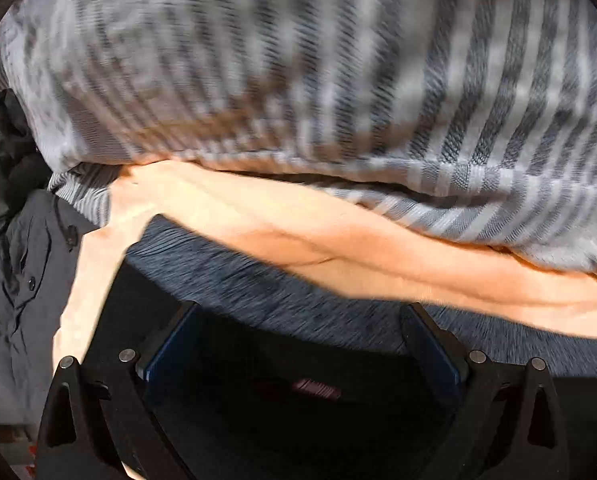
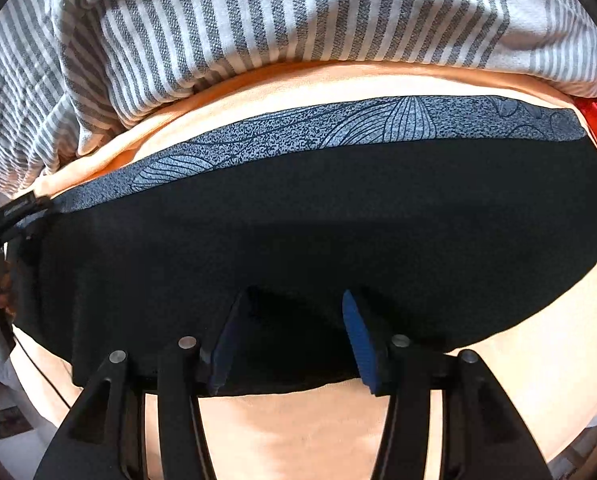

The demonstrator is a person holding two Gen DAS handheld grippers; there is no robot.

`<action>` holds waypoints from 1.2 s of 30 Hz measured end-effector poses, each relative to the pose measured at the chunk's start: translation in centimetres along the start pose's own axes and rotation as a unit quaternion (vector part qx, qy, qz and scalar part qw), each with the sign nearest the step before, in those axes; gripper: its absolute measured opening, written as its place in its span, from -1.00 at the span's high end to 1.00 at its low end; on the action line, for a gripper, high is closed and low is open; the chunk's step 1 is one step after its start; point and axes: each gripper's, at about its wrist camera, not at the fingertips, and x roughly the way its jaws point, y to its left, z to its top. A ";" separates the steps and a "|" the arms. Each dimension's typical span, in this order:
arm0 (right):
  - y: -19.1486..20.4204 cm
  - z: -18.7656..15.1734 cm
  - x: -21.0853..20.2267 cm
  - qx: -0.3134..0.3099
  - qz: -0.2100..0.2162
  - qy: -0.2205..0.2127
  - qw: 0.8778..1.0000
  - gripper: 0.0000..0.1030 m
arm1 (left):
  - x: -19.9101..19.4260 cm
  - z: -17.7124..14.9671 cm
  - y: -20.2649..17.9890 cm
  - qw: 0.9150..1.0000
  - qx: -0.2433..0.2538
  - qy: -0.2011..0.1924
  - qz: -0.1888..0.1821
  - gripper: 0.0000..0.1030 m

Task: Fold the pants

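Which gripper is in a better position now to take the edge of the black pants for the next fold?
Probably the right gripper. Its open jaws point down over the black pants, close to their near edge. The left gripper is open too, but its blurred view shows no clear edge.

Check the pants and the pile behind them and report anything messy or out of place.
Pants lie flat and folded on the orange cloth. Behind them the striped cloth sits bunched and rumpled; nothing looks torn or spilled.

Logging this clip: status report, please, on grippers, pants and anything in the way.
Left gripper open above the pants. Right gripper open, pads off the black pants. Pants flat on orange cloth. Striped fabric heaped just beyond the patterned waistband.
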 end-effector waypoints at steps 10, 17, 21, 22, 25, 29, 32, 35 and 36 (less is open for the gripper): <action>3.9 -3.8 -3.4 0.004 0.129 -0.009 0.992 -0.07 | 1.6 -4.1 8.6 1.000 -0.001 0.010 0.017 -1.00; 8.9 -8.3 0.7 -0.011 0.230 0.067 0.971 -0.07 | 0.0 -4.5 7.6 1.000 0.009 0.011 -0.005 -1.00; 10.2 -9.4 1.8 -0.012 0.255 0.069 0.964 -0.07 | -1.6 -5.8 6.4 0.998 0.017 0.011 -0.058 -1.00; 10.4 -9.6 2.0 -0.010 0.262 0.070 0.963 -0.07 | -1.8 -5.9 5.9 0.998 0.020 0.012 -0.062 -1.00; 11.1 -9.6 2.9 -0.002 0.273 0.071 0.959 -0.07 | -1.5 -6.5 4.8 0.997 0.031 0.019 -0.062 -1.00; 11.3 -9.2 3.3 0.018 0.298 0.067 0.952 -0.07 | -1.8 -7.1 4.0 0.996 0.037 0.020 -0.076 -1.00; 11.7 -8.8 4.3 0.037 0.320 0.071 0.944 -0.07 | -2.1 -7.1 3.3 0.995 0.051 0.019 -0.081 -1.00; 12.0 -8.4 5.6 0.060 0.332 0.086 0.938 0.47 | -1.8 -7.5 2.3 0.995 0.063 0.025 -0.076 -1.00; 12.0 -8.1 6.0 0.073 0.337 0.100 0.933 0.64 | -1.7 -7.6 2.1 0.995 0.067 0.026 -0.073 -1.00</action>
